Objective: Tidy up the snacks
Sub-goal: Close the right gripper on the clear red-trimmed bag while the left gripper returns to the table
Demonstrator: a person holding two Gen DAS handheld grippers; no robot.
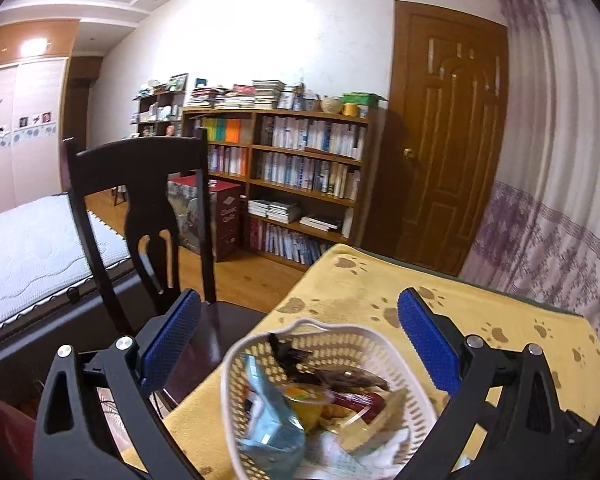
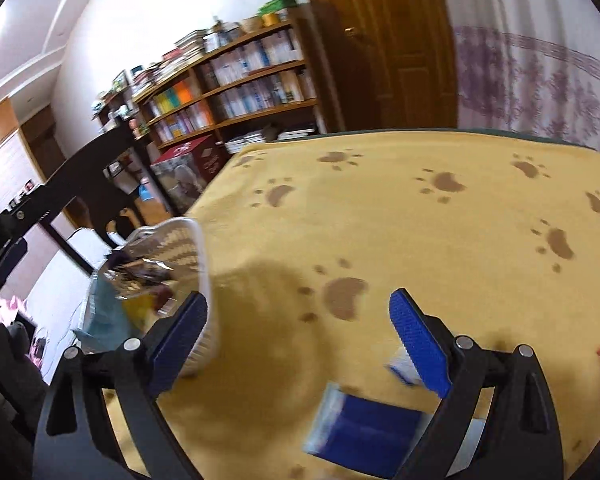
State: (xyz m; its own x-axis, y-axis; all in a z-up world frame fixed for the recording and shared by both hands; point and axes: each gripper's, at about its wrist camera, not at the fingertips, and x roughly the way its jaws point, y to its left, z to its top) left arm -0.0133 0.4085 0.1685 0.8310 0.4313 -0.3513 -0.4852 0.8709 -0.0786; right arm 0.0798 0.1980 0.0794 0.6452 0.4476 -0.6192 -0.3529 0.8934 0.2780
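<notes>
The white lattice basket (image 1: 404,364) sits at the corner of the yellow paw-print tablecloth (image 1: 356,280), already heaped with wrapped snacks, a light-blue packet (image 1: 272,420) uppermost. My left gripper (image 1: 296,340) hangs over it, fingers spread wide and empty, as if to steady it. My right gripper (image 2: 296,332), equally spread, hovers above a dark-blue packet (image 2: 364,432) lying loose on the cloth, probably my next pick.

White basket (image 1: 416,360) of snacks (image 1: 276,420), upright

Black claws (image 1: 298,316), ribbed blue pads (image 2: 420,340)
</notes>
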